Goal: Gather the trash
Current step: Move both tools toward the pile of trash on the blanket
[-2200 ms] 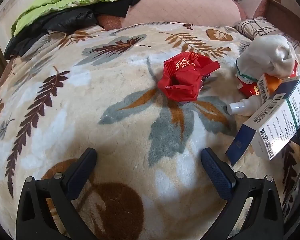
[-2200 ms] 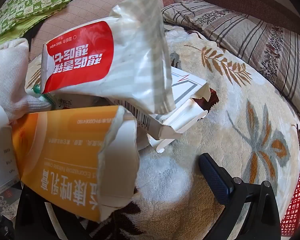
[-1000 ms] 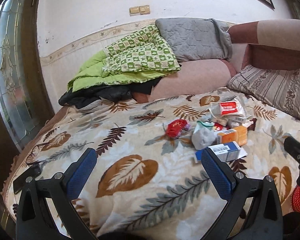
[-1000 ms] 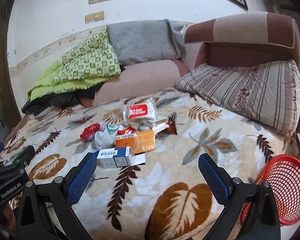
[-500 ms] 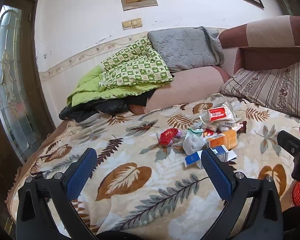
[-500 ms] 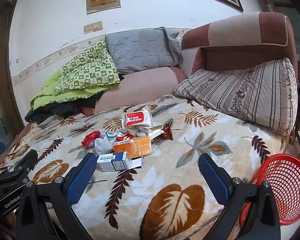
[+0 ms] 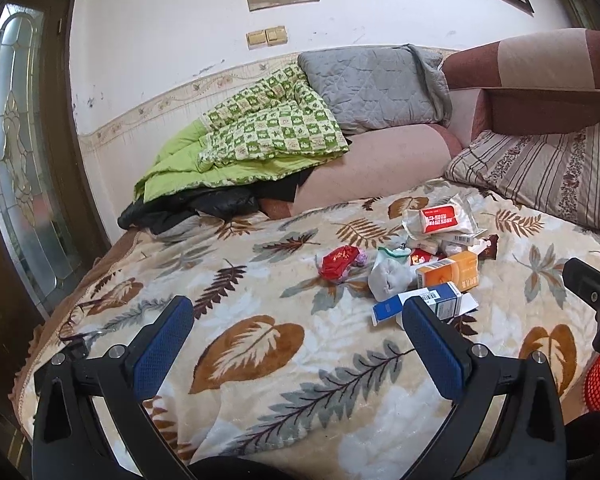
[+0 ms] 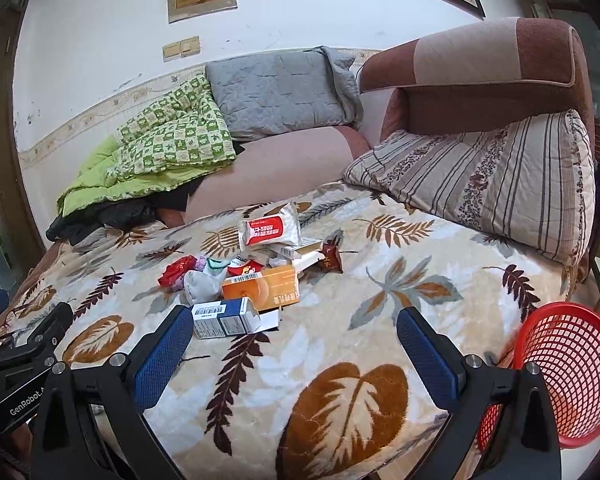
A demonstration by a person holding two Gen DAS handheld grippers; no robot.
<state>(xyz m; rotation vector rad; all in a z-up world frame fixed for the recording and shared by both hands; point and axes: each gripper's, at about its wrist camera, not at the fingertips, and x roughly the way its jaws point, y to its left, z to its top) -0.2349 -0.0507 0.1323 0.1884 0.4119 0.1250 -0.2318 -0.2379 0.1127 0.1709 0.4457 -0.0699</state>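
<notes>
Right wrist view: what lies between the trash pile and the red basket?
Only bare leaf-print blanket. Nothing sits between the trash pile and the red basket; the right wrist view shows this.

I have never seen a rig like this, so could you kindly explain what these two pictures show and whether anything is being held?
A person holds a two-finger gripper in each hand, each with a fisheye camera looking along its blue-padded fingers. One picture comes from the left gripper, the other from the right gripper. Both are open and hold nothing. On the leaf-patterned blanket lies a pile of trash: an orange box, a blue-and-white box, a red wrapper and a white-and-red packet. A red mesh basket waits at the right.
</notes>
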